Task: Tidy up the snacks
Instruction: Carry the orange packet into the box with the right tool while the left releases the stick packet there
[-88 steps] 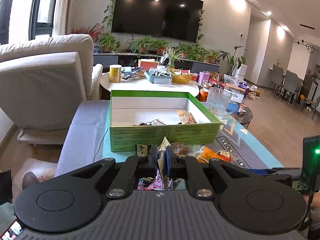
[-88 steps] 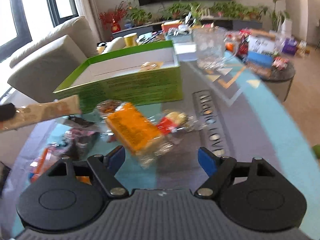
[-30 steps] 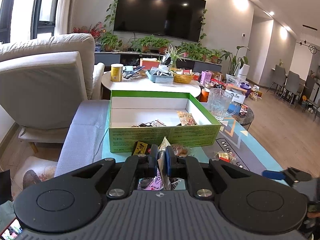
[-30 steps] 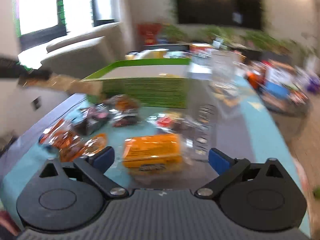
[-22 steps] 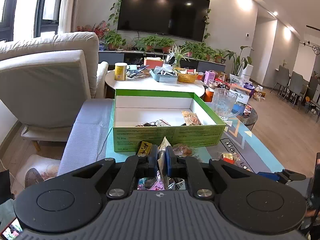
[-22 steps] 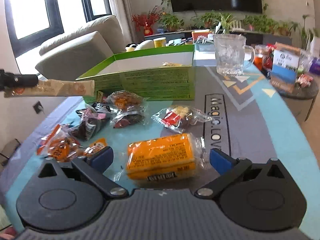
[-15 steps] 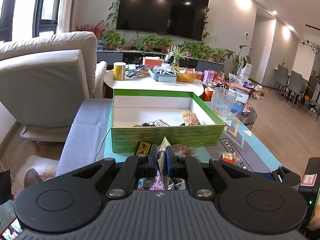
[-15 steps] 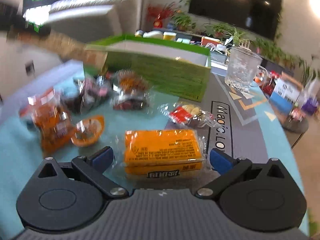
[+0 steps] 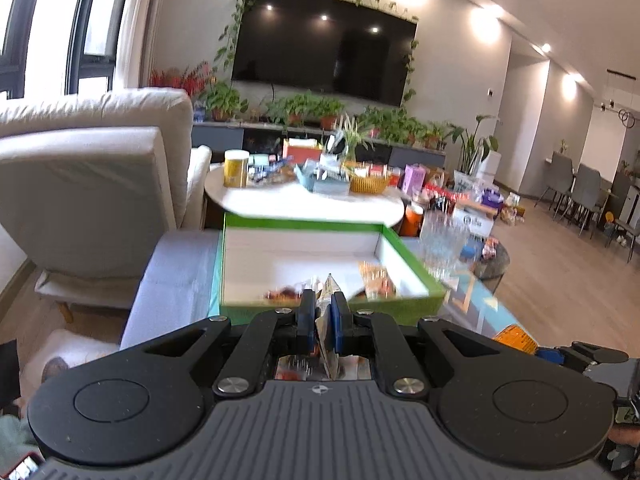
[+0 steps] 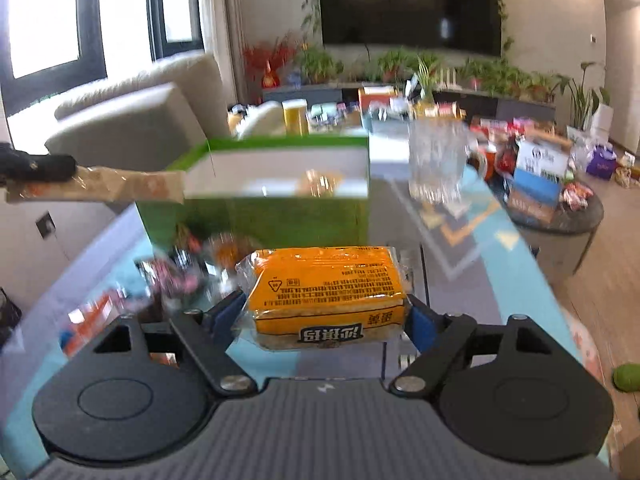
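Behind everything, a living room shows a dark television [image 9: 324,54] on the far wall, a row of potted plants [image 9: 304,110] under it and a cream armchair [image 9: 88,184] by the windows. On the blue patterned tabletop [image 10: 472,240] stands an open green box [image 9: 332,264] with white inside walls, near the far edge, and a few small packets lie on its floor, blurred. A clear glass mug [image 10: 438,162] stands just beside the box's right side. The left gripper [image 9: 323,322] has its jaws pressed together on a long tan snack stick [image 10: 120,186], which in the right wrist view reaches level toward the box's near left corner. The right gripper [image 10: 326,316] has its jaws clamped on the two short ends of an orange wrapped cake [image 10: 326,290], held clear of the tabletop in front of the box. More loose snack packets [image 10: 168,276] lie on the tabletop toward its left edge, too blurred to name.
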`<state>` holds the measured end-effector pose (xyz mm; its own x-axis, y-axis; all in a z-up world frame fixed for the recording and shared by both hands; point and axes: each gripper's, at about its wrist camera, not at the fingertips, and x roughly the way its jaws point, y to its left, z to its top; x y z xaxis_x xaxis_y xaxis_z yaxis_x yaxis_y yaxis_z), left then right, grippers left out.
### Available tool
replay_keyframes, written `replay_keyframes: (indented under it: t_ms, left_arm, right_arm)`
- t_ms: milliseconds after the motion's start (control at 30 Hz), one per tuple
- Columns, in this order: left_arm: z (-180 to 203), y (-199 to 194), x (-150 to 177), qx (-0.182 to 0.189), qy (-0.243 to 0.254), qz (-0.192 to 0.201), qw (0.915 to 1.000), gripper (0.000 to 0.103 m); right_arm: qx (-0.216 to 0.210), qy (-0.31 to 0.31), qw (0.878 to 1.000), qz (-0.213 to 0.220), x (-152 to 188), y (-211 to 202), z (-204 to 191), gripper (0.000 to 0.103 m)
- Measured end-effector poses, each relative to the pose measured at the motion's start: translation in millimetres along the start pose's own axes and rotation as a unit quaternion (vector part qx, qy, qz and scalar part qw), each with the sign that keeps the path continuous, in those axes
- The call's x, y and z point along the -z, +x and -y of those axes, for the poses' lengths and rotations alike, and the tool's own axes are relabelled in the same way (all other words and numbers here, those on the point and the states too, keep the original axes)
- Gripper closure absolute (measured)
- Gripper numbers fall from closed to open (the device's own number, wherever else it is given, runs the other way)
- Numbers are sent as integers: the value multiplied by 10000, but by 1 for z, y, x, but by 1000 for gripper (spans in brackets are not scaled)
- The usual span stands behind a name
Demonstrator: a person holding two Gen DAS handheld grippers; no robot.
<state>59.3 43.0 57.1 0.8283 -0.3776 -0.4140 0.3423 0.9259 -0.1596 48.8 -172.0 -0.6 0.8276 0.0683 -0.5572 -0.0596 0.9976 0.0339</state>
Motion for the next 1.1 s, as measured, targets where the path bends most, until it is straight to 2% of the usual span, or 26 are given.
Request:
replay_keyframes:
  t_ms: [167,300,533,733,1000,1100]
  left_arm:
    - [1,14,-17,-123,-59,359,9993,95]
    - [-2,40,-27,-193,-198,415,9988,95]
    - [-19,98,-32,-287,-479,177,9983,95]
    - [-38,141,-27,-398,-598,-44,9974,95]
    - [-50,171,-13,-368,-503,-339,9975,95]
    - [-55,176,-9,-352,-553,-406,9970,95]
  right_arm:
    - [-34,-2,9996,263,-23,10,-6,53]
    - [-136,-64,9992,361,-35,18,-12,53]
    - [-145,-92,9990,411,-56,42,-11,53]
    - [-149,9,9992,366,-80,82,-4,53]
    - [-403,377,9984,96,-94,141,-12,53]
    - [-470,208,9987,29,-96,150,-24,53]
